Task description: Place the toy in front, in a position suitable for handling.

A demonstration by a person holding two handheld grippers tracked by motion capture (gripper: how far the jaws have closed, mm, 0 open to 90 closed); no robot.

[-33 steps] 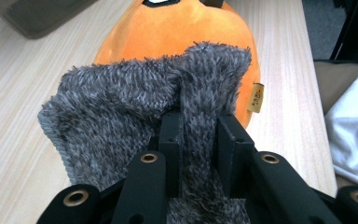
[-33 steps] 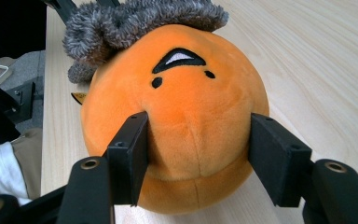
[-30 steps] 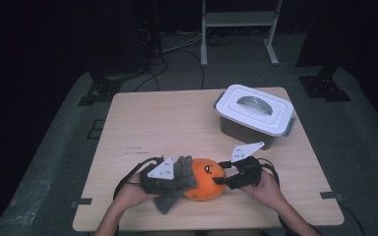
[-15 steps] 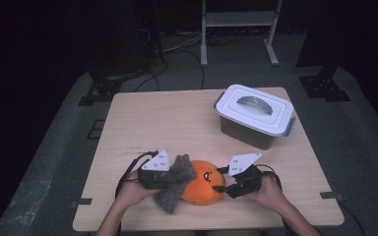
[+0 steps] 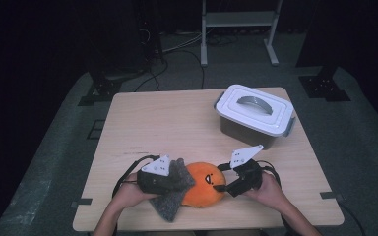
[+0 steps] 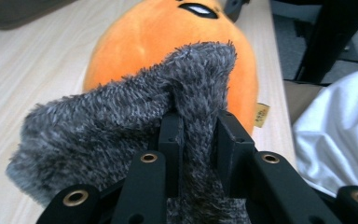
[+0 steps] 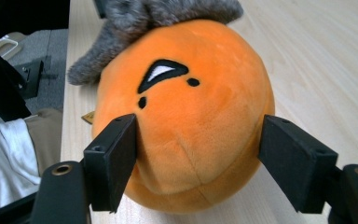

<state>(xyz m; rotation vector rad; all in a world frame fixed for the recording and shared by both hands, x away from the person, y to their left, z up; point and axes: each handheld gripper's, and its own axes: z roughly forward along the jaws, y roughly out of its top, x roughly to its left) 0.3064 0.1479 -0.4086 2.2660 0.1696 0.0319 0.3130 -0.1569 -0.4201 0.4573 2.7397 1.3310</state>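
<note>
At the table's (image 5: 142, 123) near edge lies the orange plush (image 5: 204, 187), a grey fabric piece (image 5: 174, 189) against its left end. Closed bin (image 5: 253, 114) stands well apart, contents hidden. Left gripper (image 6: 198, 135) is clamped on the fabric. Right gripper (image 7: 196, 154) straddles the plush; its jaws have just been opening, with a gap showing at one pad. Fabric appears only partly seated; fitting likely remains.
</note>
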